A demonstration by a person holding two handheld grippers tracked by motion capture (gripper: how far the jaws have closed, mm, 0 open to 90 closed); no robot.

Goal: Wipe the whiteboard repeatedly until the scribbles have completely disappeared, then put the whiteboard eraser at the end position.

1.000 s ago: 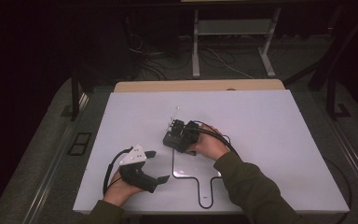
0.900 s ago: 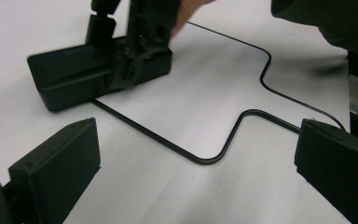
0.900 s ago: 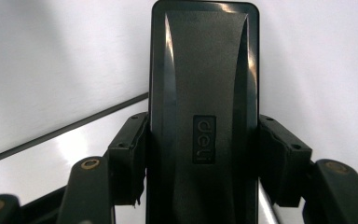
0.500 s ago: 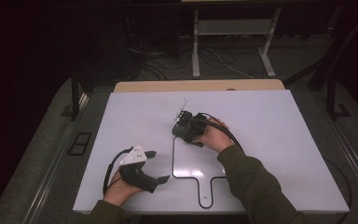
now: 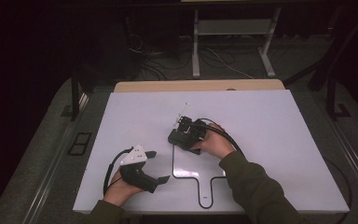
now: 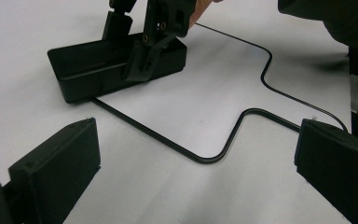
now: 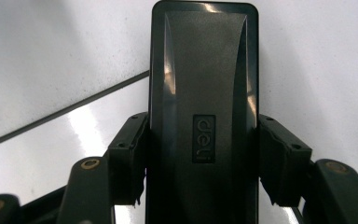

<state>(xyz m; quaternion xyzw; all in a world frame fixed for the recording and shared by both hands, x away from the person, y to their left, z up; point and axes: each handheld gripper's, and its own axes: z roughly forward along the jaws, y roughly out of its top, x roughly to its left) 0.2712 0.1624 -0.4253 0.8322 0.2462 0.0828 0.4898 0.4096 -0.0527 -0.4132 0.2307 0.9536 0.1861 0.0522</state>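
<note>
A black oblong tray (image 5: 179, 139) with a "deli" logo (image 7: 203, 138) rests on the white table (image 5: 270, 121), at the far left corner of a thin black outline (image 5: 173, 164). My right gripper (image 5: 187, 131) is shut on it, one jaw against each long wall (image 7: 204, 140). In the left gripper view the tray (image 6: 98, 65) shows its hollow side, with the right gripper's jaws coming down on it. My left gripper (image 5: 158, 165) rests near the table's front left, open and empty (image 6: 198, 135), pointing toward the tray.
The black outline (image 6: 214, 156) is paddle-shaped, with a narrow stem running toward the front edge (image 5: 206, 198). A wooden strip (image 5: 196, 86) borders the table's far edge. Beyond it are a metal stand (image 5: 233, 28) and cables on the floor.
My right gripper carried the tray away from me and slightly right, then drew it back a little. The left gripper has stayed where it was.
</note>
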